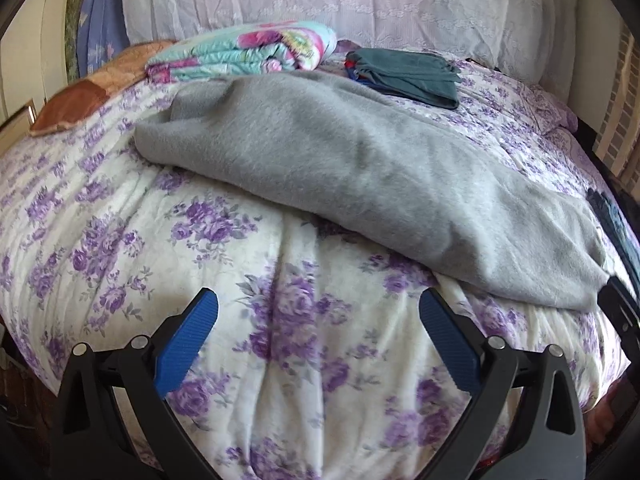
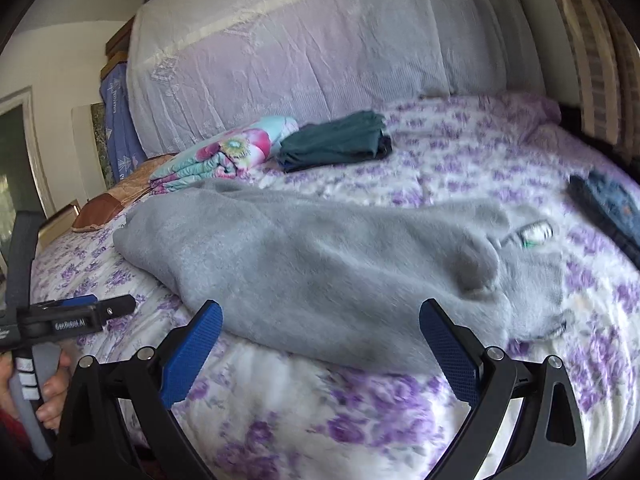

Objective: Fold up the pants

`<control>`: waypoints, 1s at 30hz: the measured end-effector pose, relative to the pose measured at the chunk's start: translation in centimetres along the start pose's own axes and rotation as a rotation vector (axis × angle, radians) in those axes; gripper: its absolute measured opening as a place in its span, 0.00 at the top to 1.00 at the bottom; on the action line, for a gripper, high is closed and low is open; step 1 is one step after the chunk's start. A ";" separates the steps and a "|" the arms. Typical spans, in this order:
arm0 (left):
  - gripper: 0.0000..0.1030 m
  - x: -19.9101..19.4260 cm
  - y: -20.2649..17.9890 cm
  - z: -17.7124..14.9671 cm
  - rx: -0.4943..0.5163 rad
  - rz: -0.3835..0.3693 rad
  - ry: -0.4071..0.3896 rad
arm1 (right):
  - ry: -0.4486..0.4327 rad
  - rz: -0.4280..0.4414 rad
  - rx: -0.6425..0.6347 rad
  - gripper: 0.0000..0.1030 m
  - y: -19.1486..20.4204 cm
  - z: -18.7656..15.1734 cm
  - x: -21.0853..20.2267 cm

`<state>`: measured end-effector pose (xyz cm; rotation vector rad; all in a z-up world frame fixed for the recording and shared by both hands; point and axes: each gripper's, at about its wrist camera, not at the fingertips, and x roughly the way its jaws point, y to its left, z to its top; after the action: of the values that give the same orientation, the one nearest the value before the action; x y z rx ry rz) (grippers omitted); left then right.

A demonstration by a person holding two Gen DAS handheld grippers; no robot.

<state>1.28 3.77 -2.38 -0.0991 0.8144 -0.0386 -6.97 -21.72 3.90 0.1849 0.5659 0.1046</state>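
Left wrist view: the left gripper (image 1: 318,312) hangs with its blue pads (image 1: 188,344) spread wide and nothing between them, above bare floral bedspread (image 1: 280,360). The grey fleece pants (image 1: 360,168) lie beyond it, from about 11 o'clock round to 2 o'clock, clear of both pads; their long axis runs diagonally from the far left down to the near right edge of the bed. Right wrist view: the right gripper (image 2: 320,316) is likewise spread and empty, but the near hem of the pants (image 2: 320,272) lies at 12 o'clock, just beyond the fingertips, so this gripper is judged the nearer one. The waistband end with its white label (image 2: 536,234) lies toward 2 o'clock, the leg end toward 10 o'clock. The left gripper (image 2: 80,312) appears at 9 o'clock, beside the leg end; its jaws cannot be read in this view. Farther off: folded dark-green clothing (image 2: 336,144) at 12 o'clock, a folded floral quilt (image 2: 224,156) at 11 o'clock, dark denim (image 2: 612,208) at 3 o'clock, and the covered headboard (image 2: 320,48) behind.
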 end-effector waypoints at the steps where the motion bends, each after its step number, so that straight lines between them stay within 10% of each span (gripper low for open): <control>1: 0.05 0.4 0.7 0.4 -0.024 -0.008 0.013 | 0.033 -0.001 0.030 0.03 -1.1 0.0 0.0; 10: 0.05 4.3 3.5 5.4 -0.150 -0.114 0.086 | 0.261 0.082 0.350 0.03 -9.1 -0.2 0.2; 16: 0.05 8.0 4.0 9.4 -0.193 -0.158 0.139 | 0.203 0.173 0.721 0.03 -15.3 0.8 2.6; 24: 0.05 9.8 5.8 11.5 -0.262 -0.264 0.161 | 0.167 0.215 0.770 0.04 -16.8 5.0 9.5; 30: 0.05 9.2 9.8 11.2 -0.426 -0.345 0.120 | 0.180 0.338 0.719 0.67 -17.4 5.6 10.9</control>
<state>15.70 13.65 -2.36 -0.6438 0.9087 -0.1976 6.03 -37.95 -0.71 0.9799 0.7314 0.2448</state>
